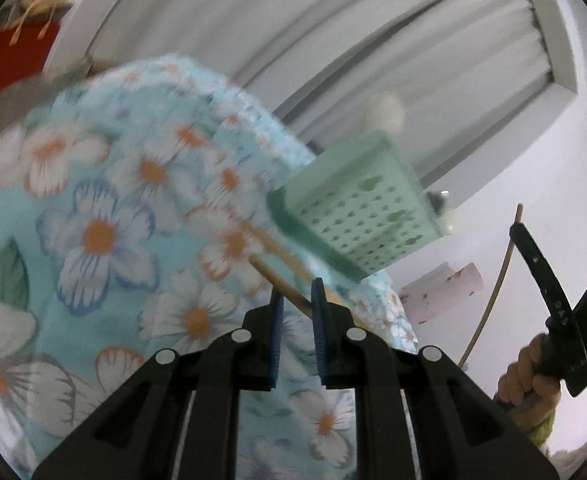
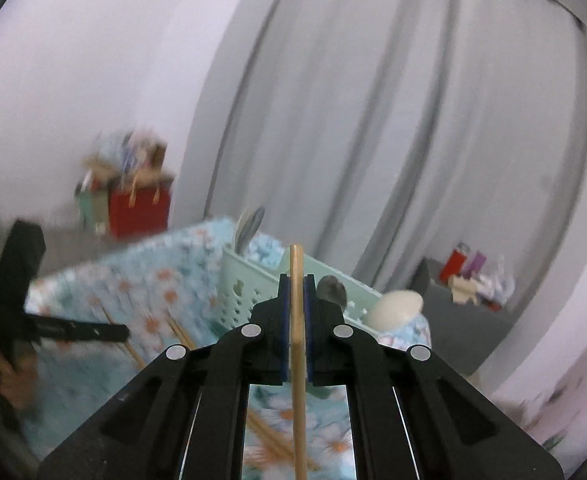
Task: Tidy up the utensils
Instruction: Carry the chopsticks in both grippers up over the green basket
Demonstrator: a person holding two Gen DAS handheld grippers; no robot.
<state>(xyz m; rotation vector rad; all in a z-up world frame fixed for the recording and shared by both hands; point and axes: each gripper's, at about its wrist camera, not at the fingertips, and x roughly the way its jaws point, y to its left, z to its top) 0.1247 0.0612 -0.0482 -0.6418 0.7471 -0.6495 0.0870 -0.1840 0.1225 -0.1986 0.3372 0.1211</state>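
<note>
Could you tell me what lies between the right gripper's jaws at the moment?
A single wooden chopstick is clamped upright between the jaws of the right gripper, as the right wrist view shows.

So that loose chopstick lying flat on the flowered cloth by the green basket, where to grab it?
Probably mid-shaft on the chopstick, from straight above, jaws straddling it crosswise: it lies flat and thin, and the basket crowds its far end.

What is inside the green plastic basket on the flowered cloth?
Above the rim of the green basket, three utensil ends stick up: a striped one, a dark grey one and a cream-white one. The basket wall hides their lower parts and the bottom.
</note>
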